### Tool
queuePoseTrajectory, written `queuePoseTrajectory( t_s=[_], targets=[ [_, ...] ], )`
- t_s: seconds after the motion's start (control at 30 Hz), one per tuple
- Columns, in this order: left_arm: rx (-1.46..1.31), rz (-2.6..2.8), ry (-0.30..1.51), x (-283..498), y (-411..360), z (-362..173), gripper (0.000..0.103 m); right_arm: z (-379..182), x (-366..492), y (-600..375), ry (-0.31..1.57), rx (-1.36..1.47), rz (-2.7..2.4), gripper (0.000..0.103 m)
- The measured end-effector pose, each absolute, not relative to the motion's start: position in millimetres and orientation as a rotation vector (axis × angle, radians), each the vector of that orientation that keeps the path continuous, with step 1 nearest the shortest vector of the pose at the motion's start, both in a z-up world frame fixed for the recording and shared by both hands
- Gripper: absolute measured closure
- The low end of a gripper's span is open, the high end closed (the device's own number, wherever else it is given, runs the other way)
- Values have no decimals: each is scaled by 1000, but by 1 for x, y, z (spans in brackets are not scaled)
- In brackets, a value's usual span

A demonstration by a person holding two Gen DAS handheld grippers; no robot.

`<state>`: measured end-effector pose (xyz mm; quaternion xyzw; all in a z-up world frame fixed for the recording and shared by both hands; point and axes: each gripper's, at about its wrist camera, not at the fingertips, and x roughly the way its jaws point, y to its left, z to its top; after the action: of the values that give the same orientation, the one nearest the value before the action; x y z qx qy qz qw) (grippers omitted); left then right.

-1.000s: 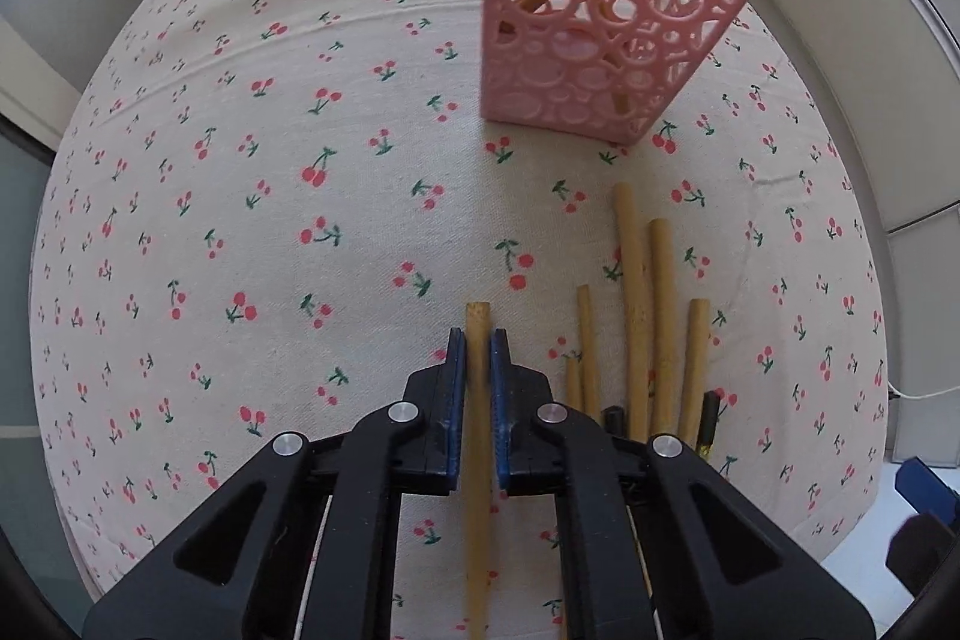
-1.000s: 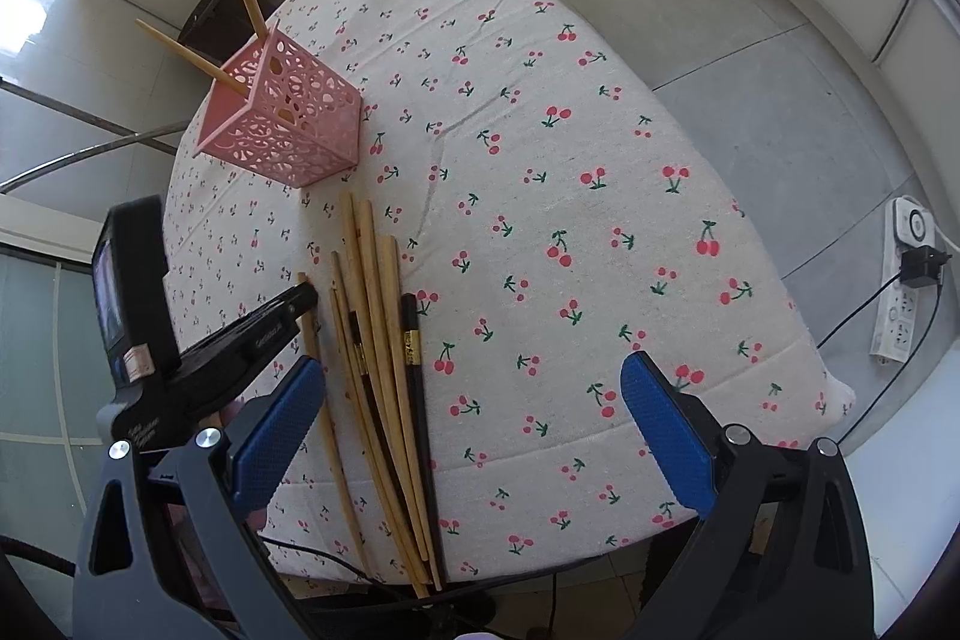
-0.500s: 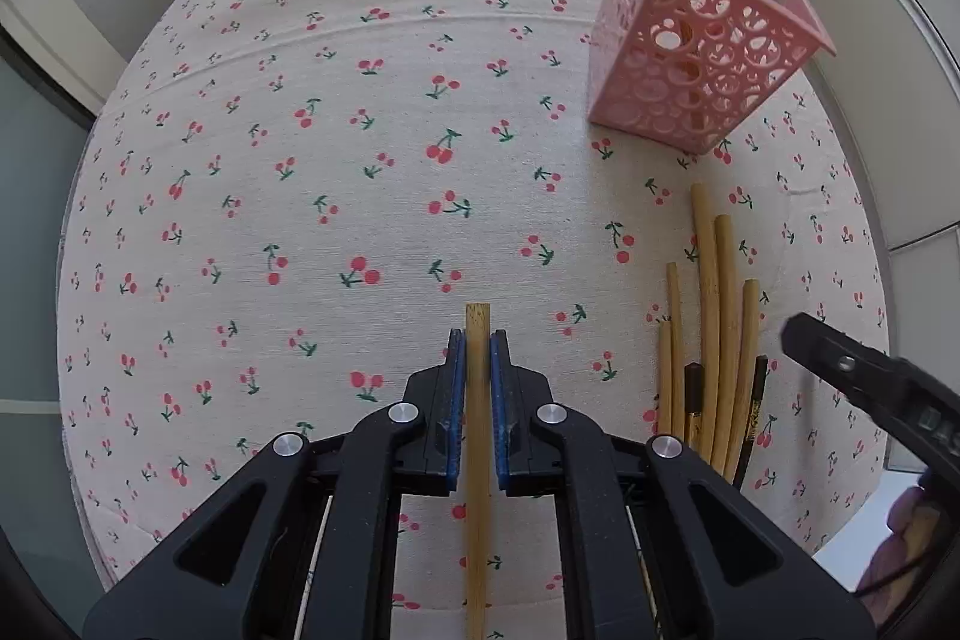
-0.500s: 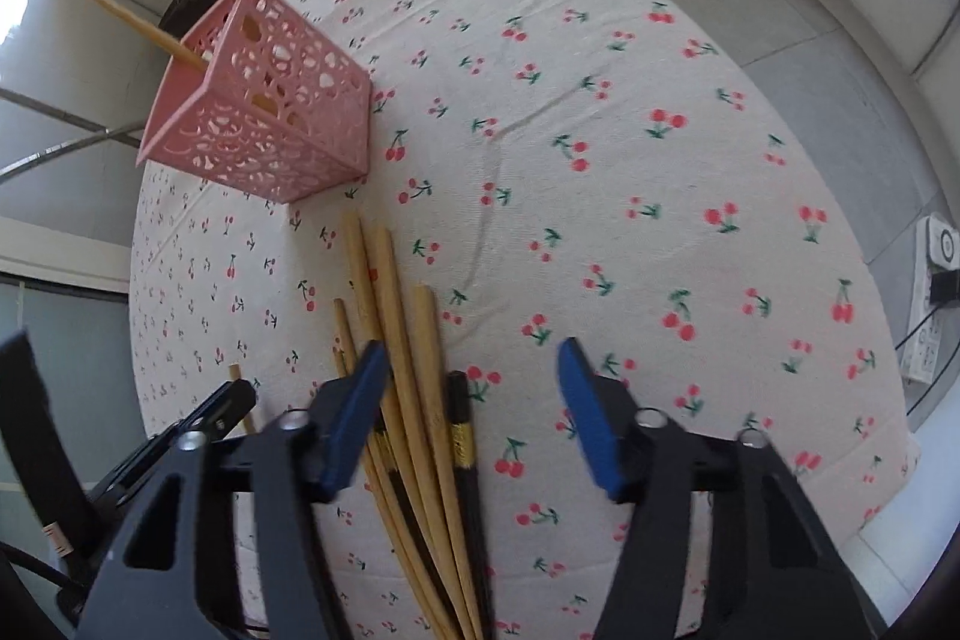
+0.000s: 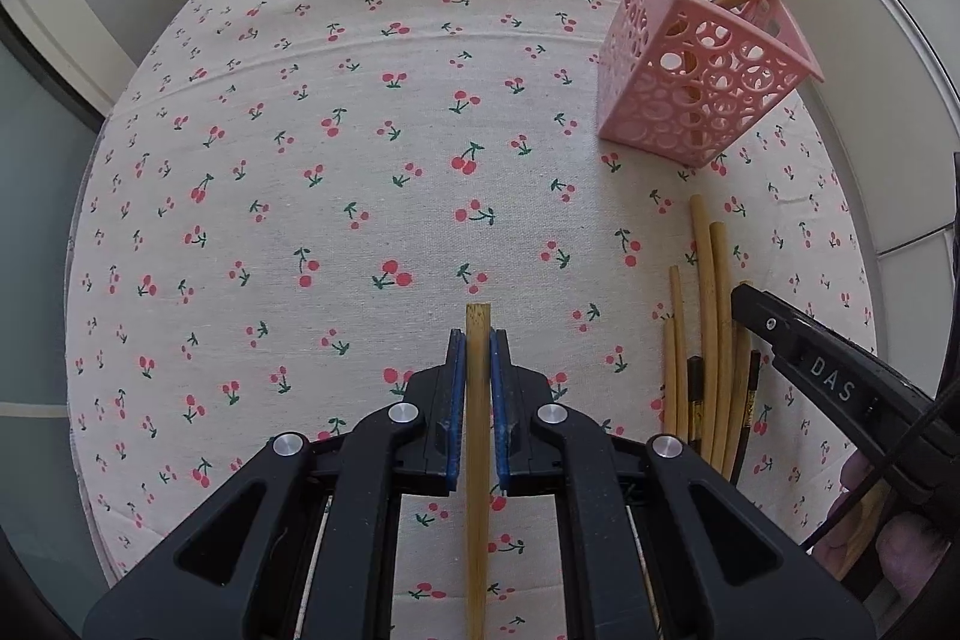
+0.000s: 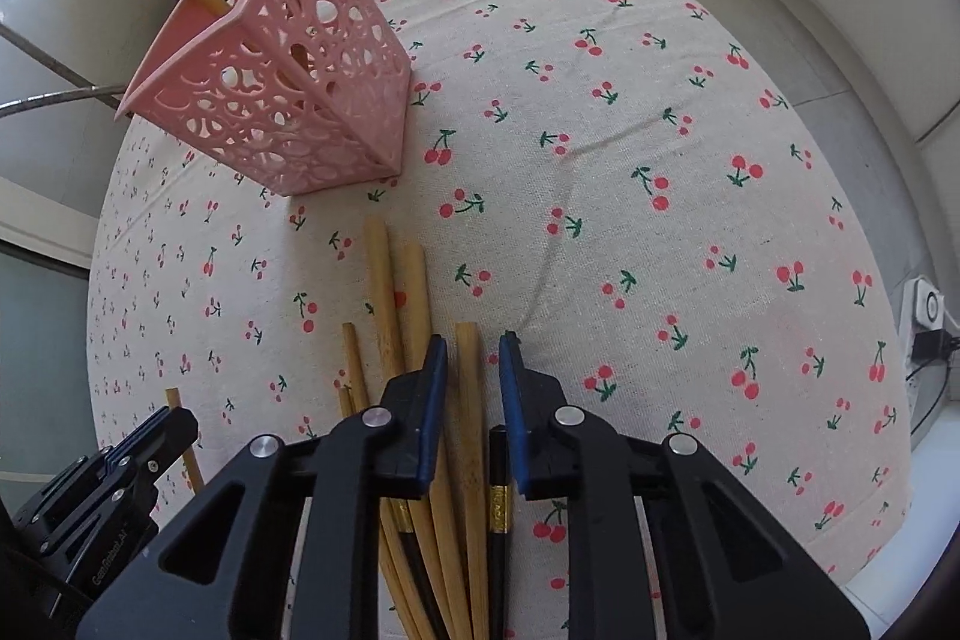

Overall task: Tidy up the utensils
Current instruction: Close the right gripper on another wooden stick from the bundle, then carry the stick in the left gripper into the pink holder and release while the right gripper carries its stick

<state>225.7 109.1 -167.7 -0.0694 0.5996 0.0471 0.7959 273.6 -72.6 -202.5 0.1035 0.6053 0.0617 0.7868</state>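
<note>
Right wrist view has our right gripper (image 6: 474, 370) down over the pile of chopsticks (image 6: 396, 292) just beside the pink basket (image 6: 282, 88), and its jaws have just been closing from wide open around one bamboo chopstick (image 6: 471, 400), though we see a sliver of gap, so no real pinch yet. Meanwhile our left gripper (image 5: 478, 370) stays clamped on a single stick (image 5: 478, 460) it carried off the cherry tablecloth (image 5: 336, 160), so we reckon two more go in the basket soon.

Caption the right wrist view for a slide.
Right gripper closing around a bamboo chopstick in the pile beside the pink basket.
</note>
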Motion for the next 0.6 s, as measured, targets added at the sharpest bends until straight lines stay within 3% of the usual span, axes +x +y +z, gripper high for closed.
queuePoseTrajectory(
  t_s=[0.1,0.13,0.33,0.6],
  targets=[
    [-149,108,1273,226,110,-166,95,-204,273,-58,1280,184,137,87],
    [-148,107,1264,225,111,-164,96,-205,273,-54,1274,173,138,95],
    [-167,91,1138,217,115,-137,96,-197,274,-58,1206,231,170,95],
    [-228,54,975,198,125,-87,96,-140,260,-83,1058,303,227,95]
  ],
)
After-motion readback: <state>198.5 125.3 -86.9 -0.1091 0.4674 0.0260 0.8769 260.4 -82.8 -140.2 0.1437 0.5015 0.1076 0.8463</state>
